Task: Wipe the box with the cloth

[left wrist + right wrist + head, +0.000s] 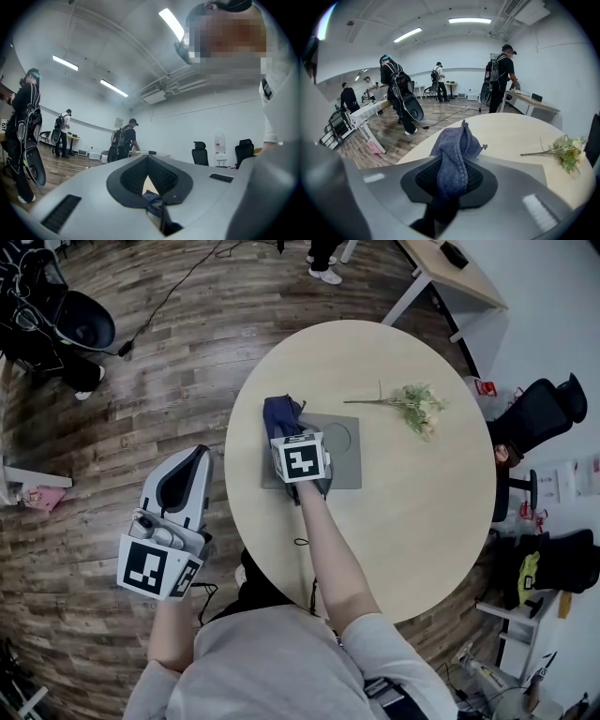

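Flat grey box [343, 463] lies near the middle of the round pale wooden surface [422, 521], and your right tool [287, 430] is over its left end, clamped on the dark blue knitted cloth [281, 412]. You look to be at or near the start of the wiping: the cloth is bunched at that end and most of the lid is bare. The next move calls for pressing the bunch flat against the lid and dragging it across toward the far side, with enough downward pressure that the light box may slide. Your left tool [199, 457] hangs off the surface over the wood floor, jaws drawn together on nothing, so it could come in to steady the box. The right gripper view shows what the head view cannot: the cloth [457, 140] pinched between the pads and rising past the tips. Only the head view shows the box's outline and the dried flower sprig [412, 407] lying apart from it.
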`<state>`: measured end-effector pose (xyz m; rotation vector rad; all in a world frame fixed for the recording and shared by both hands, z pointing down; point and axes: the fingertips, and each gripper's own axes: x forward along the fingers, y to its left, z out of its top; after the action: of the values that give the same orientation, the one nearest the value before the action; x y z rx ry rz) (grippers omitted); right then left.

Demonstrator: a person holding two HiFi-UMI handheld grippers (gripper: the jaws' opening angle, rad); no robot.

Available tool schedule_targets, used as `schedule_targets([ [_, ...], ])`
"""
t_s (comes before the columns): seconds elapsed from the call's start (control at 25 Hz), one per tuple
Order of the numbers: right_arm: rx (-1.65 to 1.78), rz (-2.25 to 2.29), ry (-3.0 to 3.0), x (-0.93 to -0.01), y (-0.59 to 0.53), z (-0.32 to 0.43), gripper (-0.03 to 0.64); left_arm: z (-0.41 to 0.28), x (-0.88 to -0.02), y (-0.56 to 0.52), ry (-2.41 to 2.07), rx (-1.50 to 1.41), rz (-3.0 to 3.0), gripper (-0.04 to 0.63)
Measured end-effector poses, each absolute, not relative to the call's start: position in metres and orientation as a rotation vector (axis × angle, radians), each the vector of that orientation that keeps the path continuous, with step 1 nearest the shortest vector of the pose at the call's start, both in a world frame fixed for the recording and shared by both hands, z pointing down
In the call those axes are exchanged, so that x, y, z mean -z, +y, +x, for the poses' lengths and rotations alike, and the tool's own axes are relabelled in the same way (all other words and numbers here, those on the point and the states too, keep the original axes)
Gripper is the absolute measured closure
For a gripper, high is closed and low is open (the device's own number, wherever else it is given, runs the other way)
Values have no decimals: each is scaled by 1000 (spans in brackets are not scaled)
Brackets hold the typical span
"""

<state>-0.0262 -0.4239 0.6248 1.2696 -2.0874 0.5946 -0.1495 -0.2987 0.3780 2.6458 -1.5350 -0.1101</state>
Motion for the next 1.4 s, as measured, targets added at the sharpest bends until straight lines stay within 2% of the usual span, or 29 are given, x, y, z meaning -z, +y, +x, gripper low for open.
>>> schedule_targets([
  [0.6,-646,1397,-2036,-619,-429,37,537,-139,-374,-298,-1520,120,2659,588],
  [1.12,-611,1549,-1846,-620,-420,139,538,-123,-372,-300,-1471,148,2678,588],
  [1.4,-642,1590,-1850,-619,-414,160,538,-116,-370,-301,-1462,151,2683,588],
])
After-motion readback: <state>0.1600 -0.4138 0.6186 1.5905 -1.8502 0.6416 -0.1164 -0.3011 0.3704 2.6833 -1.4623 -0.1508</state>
